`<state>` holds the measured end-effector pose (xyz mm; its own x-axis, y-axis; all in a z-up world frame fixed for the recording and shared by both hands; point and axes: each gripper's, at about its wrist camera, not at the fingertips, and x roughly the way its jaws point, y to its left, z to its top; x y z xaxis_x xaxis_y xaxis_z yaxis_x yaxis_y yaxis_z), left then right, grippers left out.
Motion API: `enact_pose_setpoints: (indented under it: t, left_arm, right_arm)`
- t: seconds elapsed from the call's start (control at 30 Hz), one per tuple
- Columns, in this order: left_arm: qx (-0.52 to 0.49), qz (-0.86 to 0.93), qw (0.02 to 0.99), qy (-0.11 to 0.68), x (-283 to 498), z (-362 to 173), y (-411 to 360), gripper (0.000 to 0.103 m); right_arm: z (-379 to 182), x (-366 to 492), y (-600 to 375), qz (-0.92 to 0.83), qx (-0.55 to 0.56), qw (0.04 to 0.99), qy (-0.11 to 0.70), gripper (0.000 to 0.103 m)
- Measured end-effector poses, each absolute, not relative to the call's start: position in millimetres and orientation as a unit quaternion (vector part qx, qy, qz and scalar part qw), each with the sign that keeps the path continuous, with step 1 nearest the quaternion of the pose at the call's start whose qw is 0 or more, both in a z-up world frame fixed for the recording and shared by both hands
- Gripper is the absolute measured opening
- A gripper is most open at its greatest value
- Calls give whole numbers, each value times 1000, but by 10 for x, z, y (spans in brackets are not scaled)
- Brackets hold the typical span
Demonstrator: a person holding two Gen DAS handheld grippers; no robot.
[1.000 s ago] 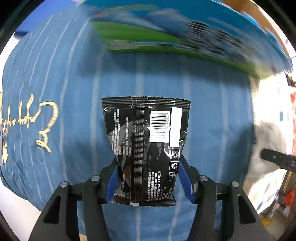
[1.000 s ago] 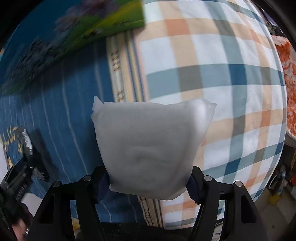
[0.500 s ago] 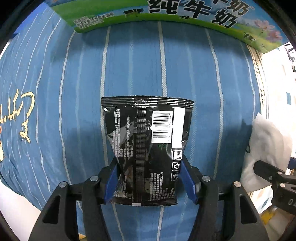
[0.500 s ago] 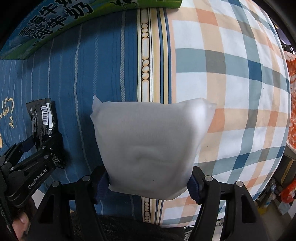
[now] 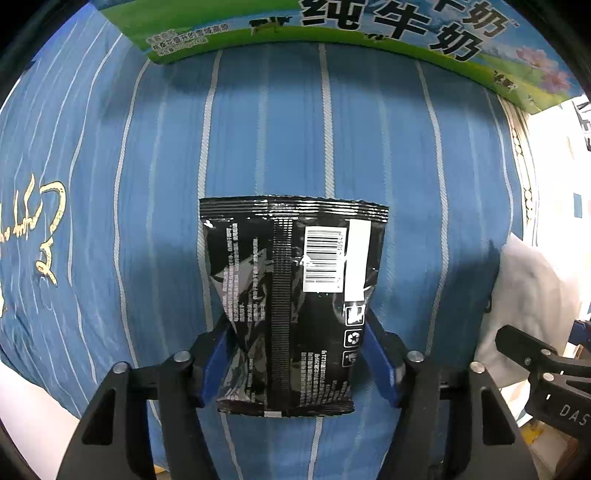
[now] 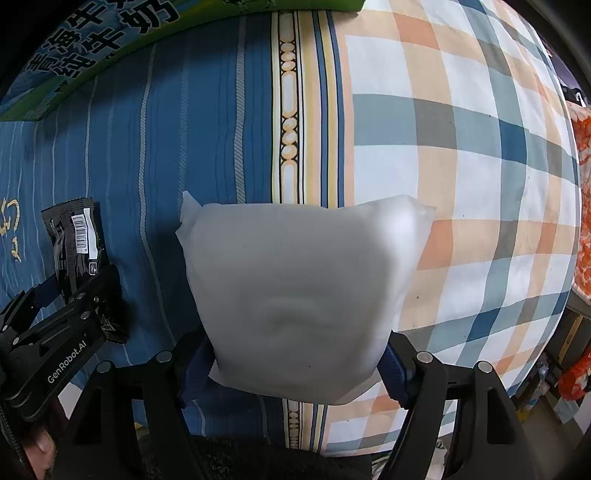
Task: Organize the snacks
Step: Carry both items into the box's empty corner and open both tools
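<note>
Black packet [image 5: 291, 306] and white pouch [image 6: 303, 295] now hover nearer the milk carton [image 5: 369, 33].
Left tongs [image 5: 295, 354] grip the packet, right tongs [image 6: 295, 365] the pouch; both have steadied over the striped bed sheet [image 5: 147, 184], likely ready for placing.

We see a glossy black foil packet [image 5: 295, 302], a matt white pouch [image 6: 299, 291], woven striped cloth [image 5: 266, 129], and a printed cardboard box [image 5: 332, 29].
</note>
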<state>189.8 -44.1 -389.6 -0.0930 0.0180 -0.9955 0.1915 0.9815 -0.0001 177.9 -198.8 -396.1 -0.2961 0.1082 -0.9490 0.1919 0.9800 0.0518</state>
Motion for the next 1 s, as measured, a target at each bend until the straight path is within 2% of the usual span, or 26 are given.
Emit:
enact_pose_setpoints:
  t: [0.23,0.47,1.0]
  left_arm:
    - [81,-70,675,730,1796,-3776,-530,56]
    - [80,-85,694,711,1759,-3471,-591,56]
    - [46,-111,776,619,1965,-2094,-430,56]
  right_arm:
    - [-3856,1680,-1916,-32,84,601,795,68]
    - [-3493,1660,-1933,-24,88,627,774,66]
    - [-2269,1971,-2090,-8,84,718,691,66]
